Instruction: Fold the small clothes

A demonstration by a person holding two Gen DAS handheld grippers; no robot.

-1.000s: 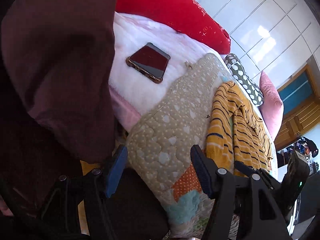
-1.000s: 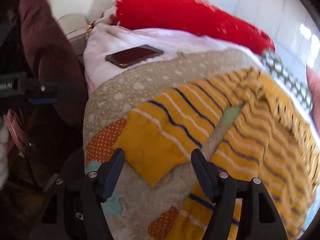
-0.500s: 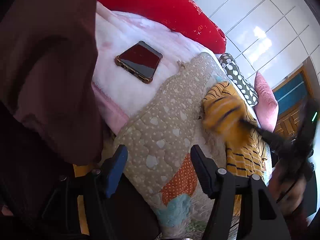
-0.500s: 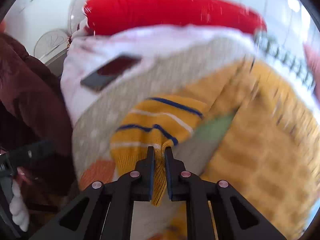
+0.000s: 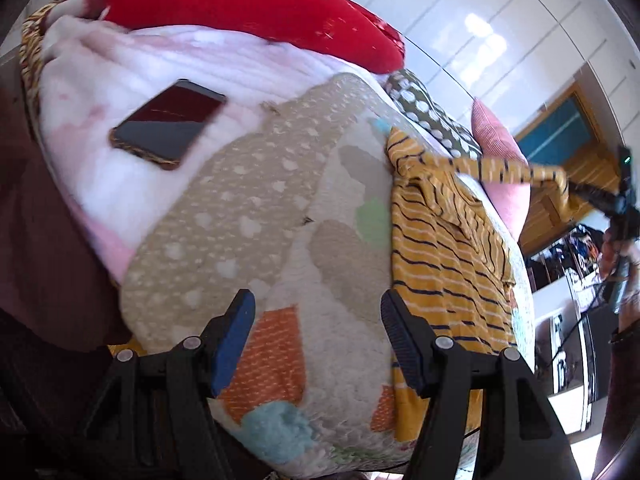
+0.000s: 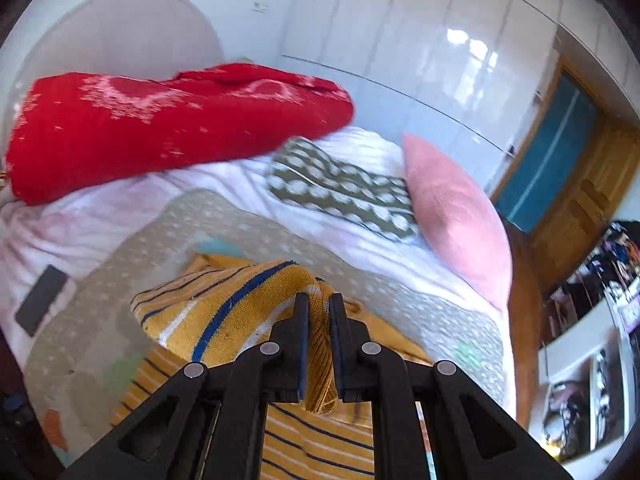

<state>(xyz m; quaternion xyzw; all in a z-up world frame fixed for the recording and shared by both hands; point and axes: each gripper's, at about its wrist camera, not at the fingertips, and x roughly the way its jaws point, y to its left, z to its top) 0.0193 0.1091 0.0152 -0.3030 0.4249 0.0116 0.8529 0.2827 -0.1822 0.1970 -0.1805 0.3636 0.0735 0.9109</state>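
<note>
Phone lies far left on the pink blanket. Left gripper wide open, nothing in it, over the patchwork quilt; yellow striped sweater spread just right of it. Right gripper nearly closed, pinching the sweater's sleeve cuff, sleeve pulled up off the body. Sleeve blurred; sweater hem cut off behind the grippers' arms.

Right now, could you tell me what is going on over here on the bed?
A person is folding a small yellow striped sweater on a patchwork quilt. The right gripper is shut on one sleeve and holds it lifted and stretched out. The left gripper hangs open above the quilt, holding nothing. A phone lies nearby.
</note>
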